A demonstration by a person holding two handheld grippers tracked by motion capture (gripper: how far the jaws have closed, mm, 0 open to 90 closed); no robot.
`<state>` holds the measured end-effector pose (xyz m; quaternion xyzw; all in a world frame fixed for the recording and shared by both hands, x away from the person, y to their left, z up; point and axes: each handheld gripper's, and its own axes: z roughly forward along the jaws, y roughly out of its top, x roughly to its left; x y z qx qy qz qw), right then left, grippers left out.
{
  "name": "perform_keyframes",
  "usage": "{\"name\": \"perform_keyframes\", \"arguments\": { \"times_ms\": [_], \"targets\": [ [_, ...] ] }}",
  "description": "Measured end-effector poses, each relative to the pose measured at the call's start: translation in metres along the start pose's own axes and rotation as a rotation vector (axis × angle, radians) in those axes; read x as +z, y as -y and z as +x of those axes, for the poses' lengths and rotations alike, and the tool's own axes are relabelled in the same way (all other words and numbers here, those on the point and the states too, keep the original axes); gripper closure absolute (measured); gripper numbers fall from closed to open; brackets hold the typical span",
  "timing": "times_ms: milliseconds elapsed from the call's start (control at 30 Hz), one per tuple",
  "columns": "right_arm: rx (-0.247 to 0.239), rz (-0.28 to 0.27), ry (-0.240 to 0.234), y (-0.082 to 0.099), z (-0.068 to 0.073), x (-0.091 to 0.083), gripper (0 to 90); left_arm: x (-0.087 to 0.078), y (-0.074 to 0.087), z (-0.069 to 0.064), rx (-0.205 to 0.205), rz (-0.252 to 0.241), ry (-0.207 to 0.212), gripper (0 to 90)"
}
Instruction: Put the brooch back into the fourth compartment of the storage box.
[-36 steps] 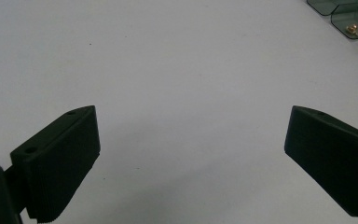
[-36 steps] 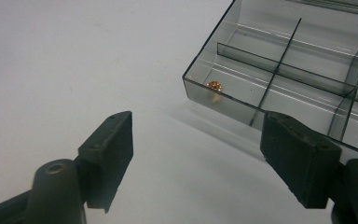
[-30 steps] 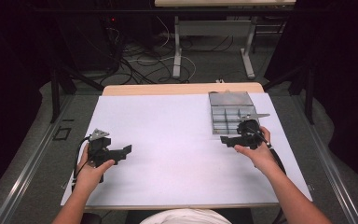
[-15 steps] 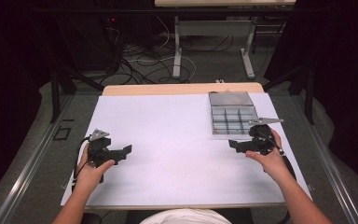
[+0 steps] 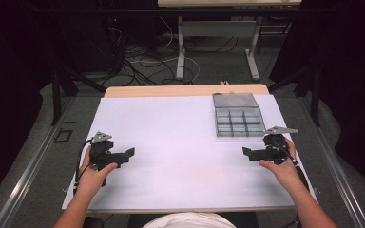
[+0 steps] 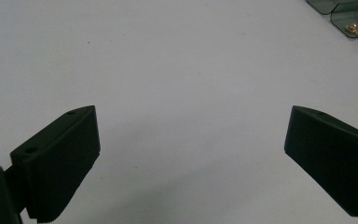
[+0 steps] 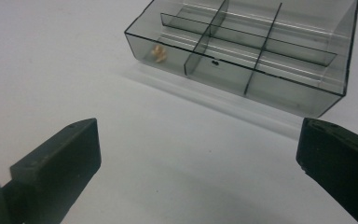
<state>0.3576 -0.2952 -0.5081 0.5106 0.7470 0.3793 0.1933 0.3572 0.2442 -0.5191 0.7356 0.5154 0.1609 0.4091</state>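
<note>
Compartment box (image 5: 237,120) on the white desk (image 5: 171,142).
Left claw (image 5: 129,153) and right claw (image 5: 245,152) both gape apart, empty; a small brass part (image 7: 159,53) sits in one corner cell.

The compartment box (image 5: 238,120) lies on the table's (image 5: 171,133) far right side.

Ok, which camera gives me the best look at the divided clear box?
The right gripper view: the compartment box sits close ahead of the open claw, its dividers sharp and a small brass-coloured piece visible inside. The high view shows the whole box but small. The left gripper view catches just a corner.
</note>
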Motion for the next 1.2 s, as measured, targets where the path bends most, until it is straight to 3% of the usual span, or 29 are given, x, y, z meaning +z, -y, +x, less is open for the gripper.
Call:
{"name": "perform_keyframes", "arguments": {
  "times_ms": [267,500,600,733,1200],
  "targets": [
    [-0.01,-0.011,0.058,0.01,-0.008,0.004,0.0,0.002,0.001,-0.001,0.002,0.004,0.0,3.2],
    [0.008,-0.017,0.068,0.018,-0.016,0.005,0.0,0.002,0.001,0.0,0.007,0.002,-0.005,3.2],
    [0.023,-0.013,0.068,0.022,-0.019,0.006,0.0,0.001,0.001,0.001,0.031,0.012,-0.009,3.2],
    [0.052,-0.018,0.076,0.026,-0.024,0.007,0.0,0.002,0.001,0.0,0.018,0.001,-0.008,3.2],
    [0.048,-0.009,0.082,0.029,-0.027,0.008,0.0,0.002,0.0,0.001,0.028,0.003,-0.007,3.2]
  ]
}}
